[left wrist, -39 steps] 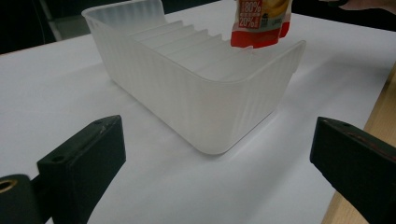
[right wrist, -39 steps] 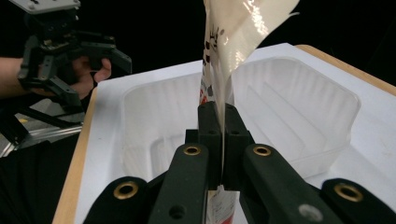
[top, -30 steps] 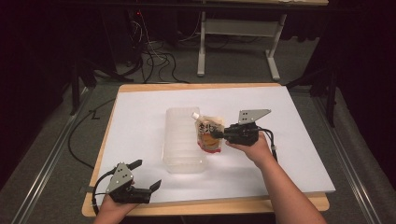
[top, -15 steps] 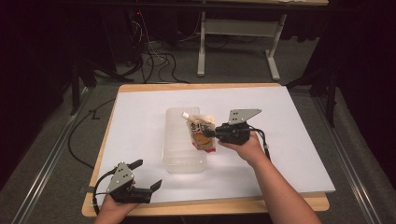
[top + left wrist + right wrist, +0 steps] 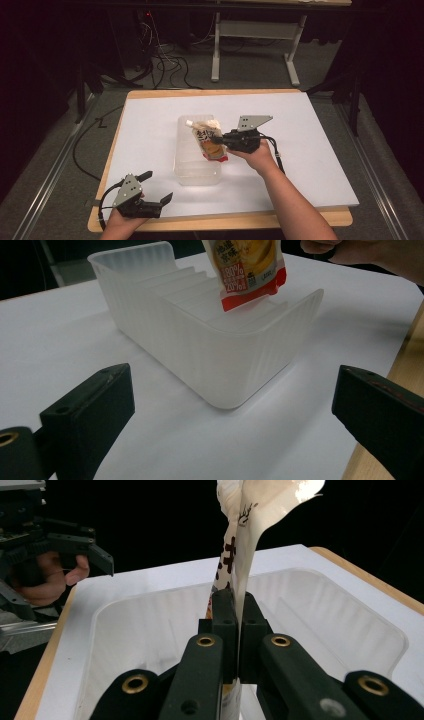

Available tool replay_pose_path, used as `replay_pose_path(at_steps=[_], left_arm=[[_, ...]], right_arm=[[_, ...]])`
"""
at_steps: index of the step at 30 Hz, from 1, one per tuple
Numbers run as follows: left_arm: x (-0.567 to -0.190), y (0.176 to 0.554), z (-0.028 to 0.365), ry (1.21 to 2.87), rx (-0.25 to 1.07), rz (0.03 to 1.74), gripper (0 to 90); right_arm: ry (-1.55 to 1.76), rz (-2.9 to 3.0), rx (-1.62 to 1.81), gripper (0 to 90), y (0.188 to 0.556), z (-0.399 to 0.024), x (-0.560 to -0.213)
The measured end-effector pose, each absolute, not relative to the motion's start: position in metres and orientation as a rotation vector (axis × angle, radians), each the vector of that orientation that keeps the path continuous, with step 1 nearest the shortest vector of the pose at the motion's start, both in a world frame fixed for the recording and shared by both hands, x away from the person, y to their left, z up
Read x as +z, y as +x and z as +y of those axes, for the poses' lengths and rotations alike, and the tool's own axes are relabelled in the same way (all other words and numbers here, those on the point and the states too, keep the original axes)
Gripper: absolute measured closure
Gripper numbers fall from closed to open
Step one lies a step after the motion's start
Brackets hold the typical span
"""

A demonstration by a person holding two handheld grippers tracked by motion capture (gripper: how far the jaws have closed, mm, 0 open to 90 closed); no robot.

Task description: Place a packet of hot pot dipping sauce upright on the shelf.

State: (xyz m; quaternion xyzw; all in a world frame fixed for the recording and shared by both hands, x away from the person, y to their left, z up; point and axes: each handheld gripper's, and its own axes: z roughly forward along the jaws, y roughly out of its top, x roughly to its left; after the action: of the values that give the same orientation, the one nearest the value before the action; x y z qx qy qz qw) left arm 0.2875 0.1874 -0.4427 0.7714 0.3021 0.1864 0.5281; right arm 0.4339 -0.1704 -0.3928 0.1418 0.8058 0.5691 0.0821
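A cream, orange and red spouted food pouch [image 5: 208, 141] hangs upright over the clear ribbed plastic bin [image 5: 196, 170] at the table's middle. My right gripper [image 5: 218, 141] is shut on the pouch's edge; the right gripper view shows the pouch [image 5: 239, 555] pinched between the two jaws above the bin [image 5: 150, 620]. In the left gripper view the pouch's red bottom edge [image 5: 250, 277] is just above the bin's ribbed floor [image 5: 220, 350]. My left gripper [image 5: 159, 187] rests open at the table's front left corner, holding nothing.
The white table top [image 5: 310, 150] has a wooden rim [image 5: 280, 220] along the front. Beyond the table stand a white desk frame [image 5: 255, 30] and loose cables [image 5: 165, 65] on the grey floor.
My right gripper has carried the pouch leftward, from the bin's right edge to over the bin's inside. The left gripper has stayed put.
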Motion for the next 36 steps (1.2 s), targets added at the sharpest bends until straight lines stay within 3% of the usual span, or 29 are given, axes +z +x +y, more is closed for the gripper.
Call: replay_pose_path(at_steps=[36], left_arm=[[-0.440, 0.287, 0.195, 1.811, 0.455, 0.731, 4.0]], right_arm=[[0.409, 2.415, 1.728, 90.0, 0.436, -0.127, -0.413]])
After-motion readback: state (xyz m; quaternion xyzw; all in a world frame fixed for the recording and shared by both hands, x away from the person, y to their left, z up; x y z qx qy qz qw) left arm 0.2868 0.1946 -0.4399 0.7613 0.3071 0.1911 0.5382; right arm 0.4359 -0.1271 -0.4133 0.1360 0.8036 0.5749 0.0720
